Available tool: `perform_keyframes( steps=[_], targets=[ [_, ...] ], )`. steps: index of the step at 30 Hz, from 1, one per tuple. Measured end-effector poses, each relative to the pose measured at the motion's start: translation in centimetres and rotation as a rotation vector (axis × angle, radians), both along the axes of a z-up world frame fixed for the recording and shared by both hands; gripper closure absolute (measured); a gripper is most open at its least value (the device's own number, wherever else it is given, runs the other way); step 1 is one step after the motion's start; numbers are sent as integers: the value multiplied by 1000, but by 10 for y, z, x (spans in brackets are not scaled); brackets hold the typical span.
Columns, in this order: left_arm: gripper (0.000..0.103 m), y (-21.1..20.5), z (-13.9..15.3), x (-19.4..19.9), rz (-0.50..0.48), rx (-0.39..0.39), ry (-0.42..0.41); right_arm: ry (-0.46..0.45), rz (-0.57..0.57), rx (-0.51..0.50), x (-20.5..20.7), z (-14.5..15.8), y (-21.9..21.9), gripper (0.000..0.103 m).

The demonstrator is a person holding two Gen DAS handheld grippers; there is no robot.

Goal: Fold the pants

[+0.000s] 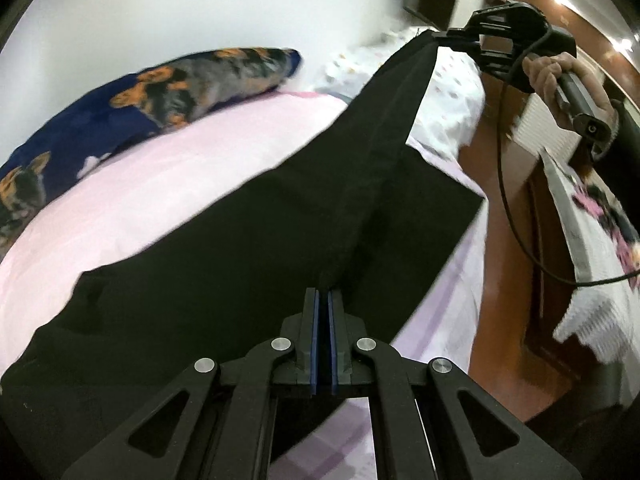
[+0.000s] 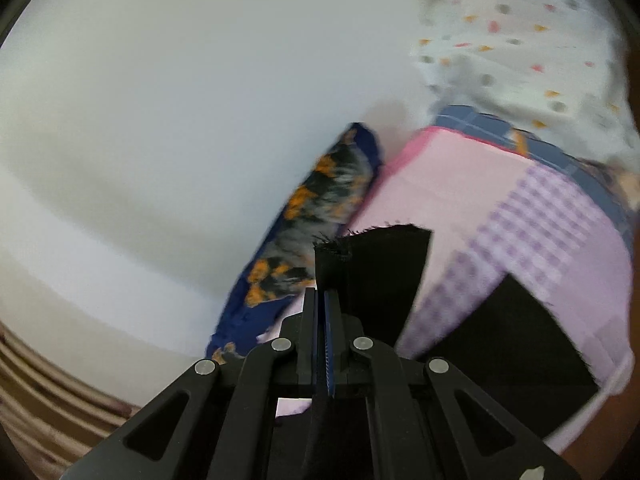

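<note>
The black pants [image 1: 256, 236] hang stretched between both grippers above the pink bedsheet [image 1: 132, 200]. My left gripper [image 1: 324, 294] is shut on one end of the pants. My right gripper [image 1: 440, 38] shows at the top right of the left wrist view, shut on the far hem, which is lifted. In the right wrist view my right gripper [image 2: 326, 294] pinches a frayed black hem [image 2: 332, 256]. More of the pants [image 2: 508, 340] drapes over the pink sheet [image 2: 452, 184] below.
A navy pillow with orange dog print [image 1: 152, 92] lies along the white wall [image 1: 160, 8]. A white spotted quilt [image 2: 528, 44] lies at the bed's far end. The wooden floor [image 1: 508, 280] and a white cloth with pink print [image 1: 600, 232] are right of the bed.
</note>
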State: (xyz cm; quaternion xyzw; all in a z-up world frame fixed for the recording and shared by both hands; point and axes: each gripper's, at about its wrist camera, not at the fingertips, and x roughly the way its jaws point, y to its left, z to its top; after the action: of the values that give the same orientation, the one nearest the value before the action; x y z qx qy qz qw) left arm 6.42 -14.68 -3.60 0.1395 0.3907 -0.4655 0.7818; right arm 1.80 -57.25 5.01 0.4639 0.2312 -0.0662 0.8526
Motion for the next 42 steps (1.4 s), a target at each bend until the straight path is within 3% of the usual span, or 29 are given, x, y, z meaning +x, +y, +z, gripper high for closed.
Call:
perform_keyframes(
  steps=[10, 14, 21, 30, 35, 38, 40, 42],
  targets=[
    [99, -21, -42, -16, -103, 124, 43, 215, -174, 98, -73, -104, -28, 99],
    [99, -23, -47, -16, -111, 130, 54, 248, -204, 133, -85, -129, -33, 100],
    [99, -18, -44, -19, -144, 128, 56, 260, -233, 144, -107, -138, -27, 100],
    [98, -22, -53, -22, -173, 156, 79, 361, -247, 73, -104, -162, -24, 100],
    [92, -21, -55, -17, -159, 140, 114, 381, -270, 85, -106, -165, -26, 89],
    [84, -16, -50, -13, -146, 101, 137, 419, -314, 72, -110, -155, -27, 68],
    [82, -9, -41, -10, -134, 53, 148, 411, -346, 48, -115, -143, -27, 67],
    [67, 0, -31, -4, -111, 1, 168, 407, -362, 8, -117, -130, -26, 67]
  ],
)
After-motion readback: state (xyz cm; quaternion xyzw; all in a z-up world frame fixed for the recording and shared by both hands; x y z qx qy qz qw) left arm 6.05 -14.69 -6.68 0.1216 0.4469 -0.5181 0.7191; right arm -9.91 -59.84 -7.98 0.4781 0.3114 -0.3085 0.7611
